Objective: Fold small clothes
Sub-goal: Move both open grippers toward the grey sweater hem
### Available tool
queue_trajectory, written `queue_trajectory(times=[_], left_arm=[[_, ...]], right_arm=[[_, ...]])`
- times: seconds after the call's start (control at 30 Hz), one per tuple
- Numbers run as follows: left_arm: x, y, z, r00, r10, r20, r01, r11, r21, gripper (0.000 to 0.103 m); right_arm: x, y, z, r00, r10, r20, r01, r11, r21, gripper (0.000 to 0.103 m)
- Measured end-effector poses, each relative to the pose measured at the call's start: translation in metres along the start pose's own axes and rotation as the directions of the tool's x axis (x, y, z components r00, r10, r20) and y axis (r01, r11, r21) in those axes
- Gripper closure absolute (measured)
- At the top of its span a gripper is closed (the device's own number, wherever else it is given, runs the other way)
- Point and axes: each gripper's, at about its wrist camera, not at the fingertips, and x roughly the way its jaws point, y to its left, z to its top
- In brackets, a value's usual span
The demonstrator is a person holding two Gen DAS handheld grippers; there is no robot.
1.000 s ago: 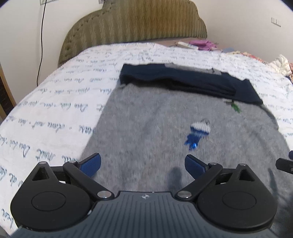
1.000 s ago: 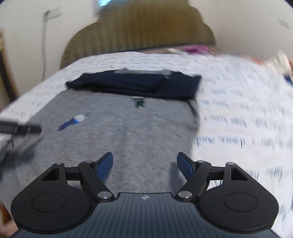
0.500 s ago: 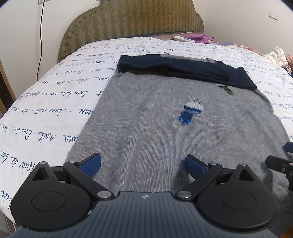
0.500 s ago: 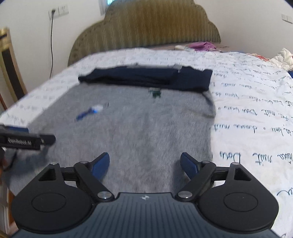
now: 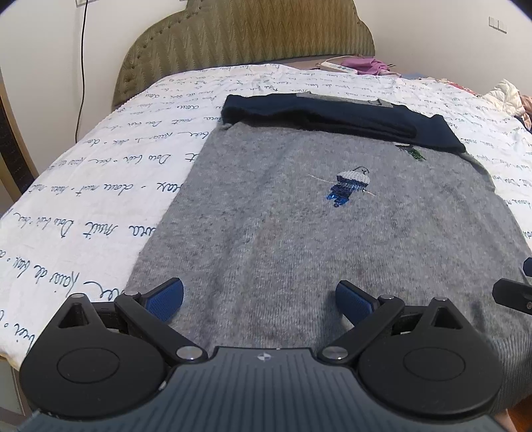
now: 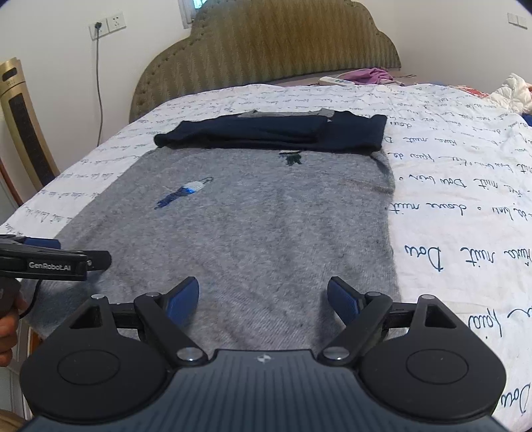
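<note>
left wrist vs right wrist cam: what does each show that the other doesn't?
Left wrist only: the right hand-held gripper poking in at the right edge.
Right wrist only: a gold tower fan, a wall socket and the left hand-held gripper seen side-on.
Both: the grey sweater flat on the script-print bedsheet, navy sleeves folded across its far end, and the headboard. Each camera's own jaws are open.

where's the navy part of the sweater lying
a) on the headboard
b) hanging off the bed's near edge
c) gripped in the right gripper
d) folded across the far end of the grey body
d: the navy part lies folded across the far end of the grey body, and the right gripper is open and empty.
</note>
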Motion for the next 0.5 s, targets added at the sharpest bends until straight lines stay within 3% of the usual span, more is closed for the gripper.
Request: queue_trajectory(times=[0.5], left_arm=[[-0.007,0.002,-0.006,1.0,-0.007,-0.006,0.007,1.0,0.01,0.004]], right_arm=[[-0.013,0.01,-0.005,1.0,0.024,0.002,-0.024,0.999,-0.042,0.018]])
